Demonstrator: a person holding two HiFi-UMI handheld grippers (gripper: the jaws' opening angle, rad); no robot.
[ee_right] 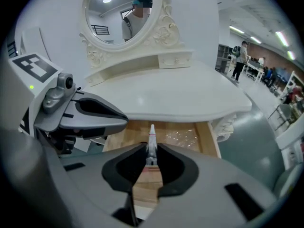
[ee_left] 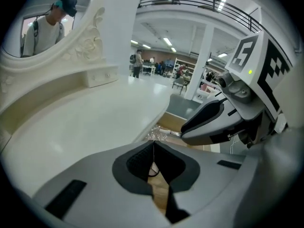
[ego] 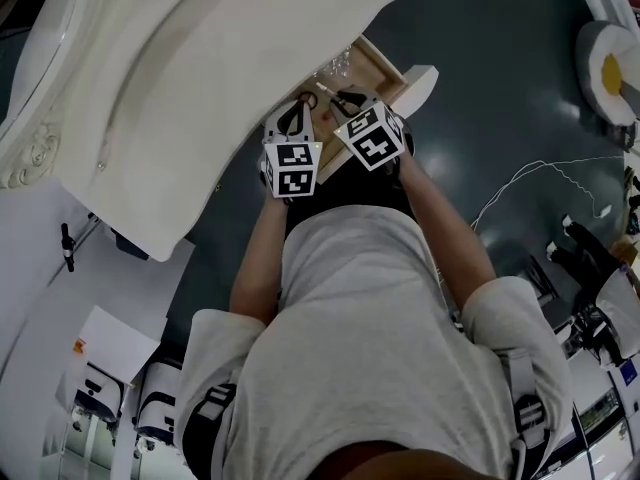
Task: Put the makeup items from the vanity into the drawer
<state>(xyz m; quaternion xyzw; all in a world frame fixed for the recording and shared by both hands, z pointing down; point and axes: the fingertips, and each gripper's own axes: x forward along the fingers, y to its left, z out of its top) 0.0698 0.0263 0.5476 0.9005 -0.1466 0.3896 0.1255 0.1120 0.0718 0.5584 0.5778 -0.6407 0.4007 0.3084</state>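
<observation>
Right gripper view, slim silver makeup tube (ee_right: 152, 137) pinched upright between right gripper (ee_right: 152, 153) jaws, above open wooden drawer (ee_right: 205, 137), crinkled clear wrap (ee_right: 185, 137) on its bottom, left gripper (ee_left: 153, 147) just beside, jaws pressed together, white vanity top (ee_right: 166, 94) overhanging the drawer, dark floor (ee_right: 247, 146) open rightward

**Both tips over the open drawer (ego: 380, 63)**

My left hand-held gripper (ego: 298, 103) and my right hand-held gripper (ego: 340, 98) sit side by side in front of me, marker cubes facing up. A slim pale tube (ego: 324, 88) shows at the right one's tip. The cream counter (ego: 200, 78) spreads to my left. A white cable (ego: 540, 168) trails across the dark floor (ego: 500, 88) on my right.
</observation>
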